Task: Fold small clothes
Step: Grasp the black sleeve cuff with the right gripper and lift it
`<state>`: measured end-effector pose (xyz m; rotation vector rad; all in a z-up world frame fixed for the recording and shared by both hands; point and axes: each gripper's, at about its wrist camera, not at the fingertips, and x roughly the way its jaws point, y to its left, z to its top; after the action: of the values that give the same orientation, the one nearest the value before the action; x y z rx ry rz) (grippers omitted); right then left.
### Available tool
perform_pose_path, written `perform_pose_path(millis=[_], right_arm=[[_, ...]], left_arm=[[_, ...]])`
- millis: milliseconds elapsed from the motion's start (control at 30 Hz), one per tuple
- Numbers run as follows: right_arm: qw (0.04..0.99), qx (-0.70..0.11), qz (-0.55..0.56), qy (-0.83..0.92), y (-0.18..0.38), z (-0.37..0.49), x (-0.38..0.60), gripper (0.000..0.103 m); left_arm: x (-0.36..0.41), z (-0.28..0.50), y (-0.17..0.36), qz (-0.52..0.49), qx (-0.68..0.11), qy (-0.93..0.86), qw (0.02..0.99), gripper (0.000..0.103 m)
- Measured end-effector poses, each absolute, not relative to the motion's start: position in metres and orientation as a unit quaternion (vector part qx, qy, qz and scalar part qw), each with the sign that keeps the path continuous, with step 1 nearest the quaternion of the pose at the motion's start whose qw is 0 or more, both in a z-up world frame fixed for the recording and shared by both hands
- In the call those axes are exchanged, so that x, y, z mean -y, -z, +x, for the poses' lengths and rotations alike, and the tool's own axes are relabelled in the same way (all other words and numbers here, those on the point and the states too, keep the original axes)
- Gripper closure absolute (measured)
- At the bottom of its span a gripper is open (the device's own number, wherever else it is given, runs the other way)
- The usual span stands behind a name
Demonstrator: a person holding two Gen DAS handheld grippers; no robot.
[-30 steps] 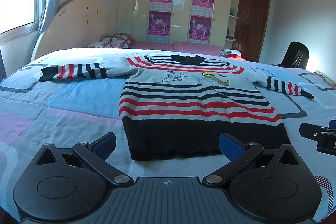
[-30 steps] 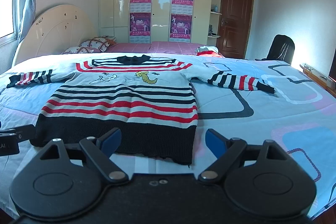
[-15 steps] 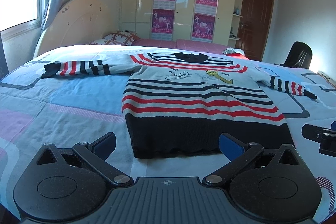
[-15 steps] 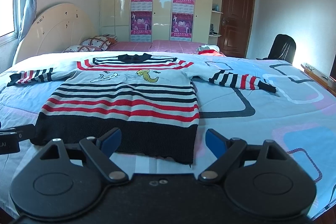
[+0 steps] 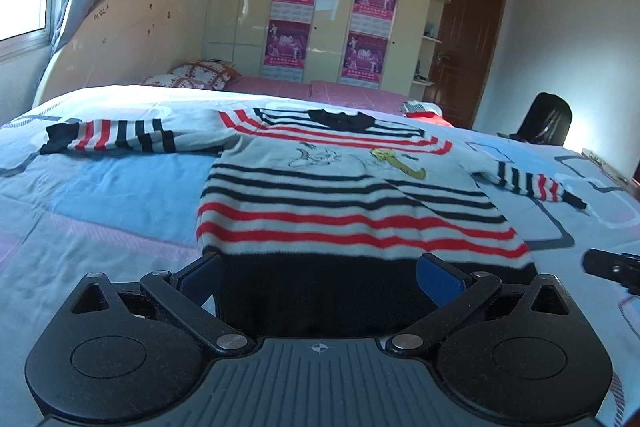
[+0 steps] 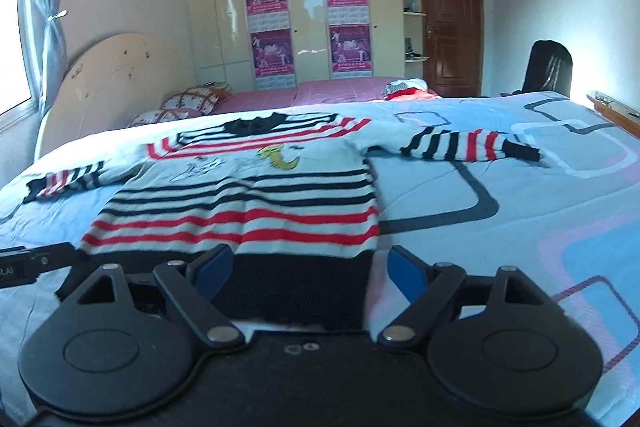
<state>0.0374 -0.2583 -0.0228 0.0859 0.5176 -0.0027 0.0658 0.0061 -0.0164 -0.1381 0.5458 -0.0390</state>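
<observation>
Striped sweater (image 5: pixel 352 195): spread flat, face up, sleeves out left and right, on the bed quilt (image 5: pixel 100 203), probably laid ready for folding. Left gripper (image 5: pixel 318 277): fingers spread wide, straddling the near-left black hem. Right gripper (image 6: pixel 310 267): likewise wide apart, at the near-right hem corner. Room: headboard (image 6: pixel 116 83) far left, postered wardrobe (image 6: pixel 304 23), brown door (image 6: pixel 450 15) far right.

The purple posters (image 6: pixel 266 27) on the wardrobe carry print too small to read.
</observation>
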Motion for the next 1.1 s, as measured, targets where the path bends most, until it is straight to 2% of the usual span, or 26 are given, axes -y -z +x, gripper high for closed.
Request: perform_pose_path(millis=[33,333,433,500,700,767,933,1000,1067,1100], right_arm=[[0.966,-0.255,0.048,0.007,0.022,0.044,0.265,0.035],[0.954,-0.237,0.160,0.090,0.027,0.143,0.373,0.036],[0.941,-0.232,0.217,0.116,0.043,0.185,0.425,0.055],[0.930,-0.236,0.245,0.140,0.059,0.214,0.456,0.061],[0.901,-0.241,0.313,0.179,0.102,0.276,0.517,0.059],[0.891,-0.247,0.331,0.188,0.114,0.288,0.530,0.064],[0.892,-0.227,0.345,0.185,0.122,0.307,0.546,0.064],[0.892,-0.227,0.343,0.189,0.122,0.314,0.548,0.075],[0.892,-0.232,0.334,0.199,0.121,0.320,0.550,0.090],[0.893,-0.232,0.327,0.204,0.119,0.319,0.549,0.091]], left_arm=[[-0.007,0.073,0.016,-0.074,-0.266,0.016,0.961,0.000],[0.002,0.169,0.021,-0.096,-0.271,-0.022,0.957,0.000],[0.017,0.208,0.029,-0.089,-0.281,-0.026,0.955,0.000],[0.028,0.233,0.036,-0.084,-0.291,-0.031,0.952,0.000],[0.049,0.292,0.053,-0.082,-0.306,-0.047,0.947,0.000],[0.052,0.305,0.057,-0.081,-0.310,-0.056,0.946,0.000],[0.047,0.323,0.064,-0.090,-0.321,-0.081,0.939,0.000],[0.042,0.327,0.065,-0.096,-0.322,-0.089,0.937,0.000],[0.037,0.328,0.063,-0.101,-0.319,-0.096,0.938,0.000],[0.033,0.327,0.061,-0.104,-0.316,-0.099,0.938,0.000]])
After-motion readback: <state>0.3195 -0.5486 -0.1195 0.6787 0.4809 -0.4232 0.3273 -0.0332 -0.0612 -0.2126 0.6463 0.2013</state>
